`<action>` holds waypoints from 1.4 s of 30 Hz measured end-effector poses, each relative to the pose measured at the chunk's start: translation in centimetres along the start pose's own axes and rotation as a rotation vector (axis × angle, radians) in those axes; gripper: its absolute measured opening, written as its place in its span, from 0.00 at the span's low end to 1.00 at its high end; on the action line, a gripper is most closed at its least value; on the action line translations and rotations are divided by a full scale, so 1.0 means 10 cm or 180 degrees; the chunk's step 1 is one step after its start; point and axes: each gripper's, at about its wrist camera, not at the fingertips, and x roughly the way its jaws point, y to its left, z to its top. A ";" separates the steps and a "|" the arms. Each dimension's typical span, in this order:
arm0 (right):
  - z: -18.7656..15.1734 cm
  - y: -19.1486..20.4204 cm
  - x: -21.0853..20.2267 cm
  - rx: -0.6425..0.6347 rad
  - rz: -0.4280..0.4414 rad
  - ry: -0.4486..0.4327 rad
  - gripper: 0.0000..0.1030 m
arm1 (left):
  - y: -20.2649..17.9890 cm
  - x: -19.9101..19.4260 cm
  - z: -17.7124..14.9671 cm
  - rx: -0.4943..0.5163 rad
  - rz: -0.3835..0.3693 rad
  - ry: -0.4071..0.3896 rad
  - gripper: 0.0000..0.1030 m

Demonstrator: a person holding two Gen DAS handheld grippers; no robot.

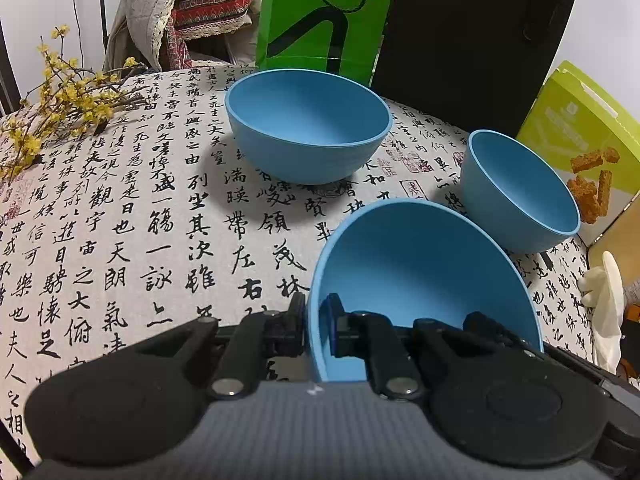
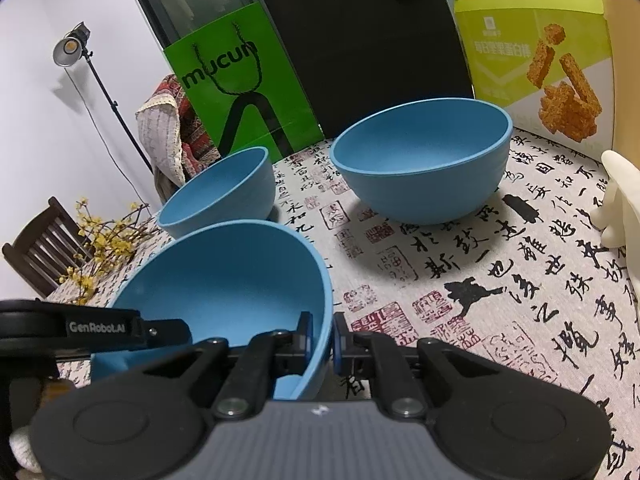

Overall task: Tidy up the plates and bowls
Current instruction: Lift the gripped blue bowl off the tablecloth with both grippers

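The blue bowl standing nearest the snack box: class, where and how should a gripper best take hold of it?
Probably by the rim wall, one finger inside and one outside, coming from above on its near side. The bowl stands upright and open, its round body too wide to span, and its rim is thin.

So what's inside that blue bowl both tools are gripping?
Nothing but one pad of each hand-held gripper, left and right, clamped over opposite sides of the rim. The held bowl is empty; its near inside bottom is hidden.

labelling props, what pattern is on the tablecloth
Black calligraphy with red seal stamps on pale tablecloth; right wrist view shows it best.
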 end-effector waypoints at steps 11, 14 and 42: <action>-0.01 0.01 -0.03 -0.0021 -0.0014 -0.0035 0.09 | 0.00 -0.01 -0.01 -0.0030 -0.0023 0.0028 0.12; 0.00 0.00 -0.04 0.0021 0.0016 -0.0035 0.09 | 0.01 -0.03 -0.01 -0.0044 -0.0026 0.0037 0.12; -0.02 0.30 -0.40 -0.0046 0.0100 -0.0195 0.09 | 0.18 -0.45 -0.09 -0.0147 -0.0067 -0.0075 0.12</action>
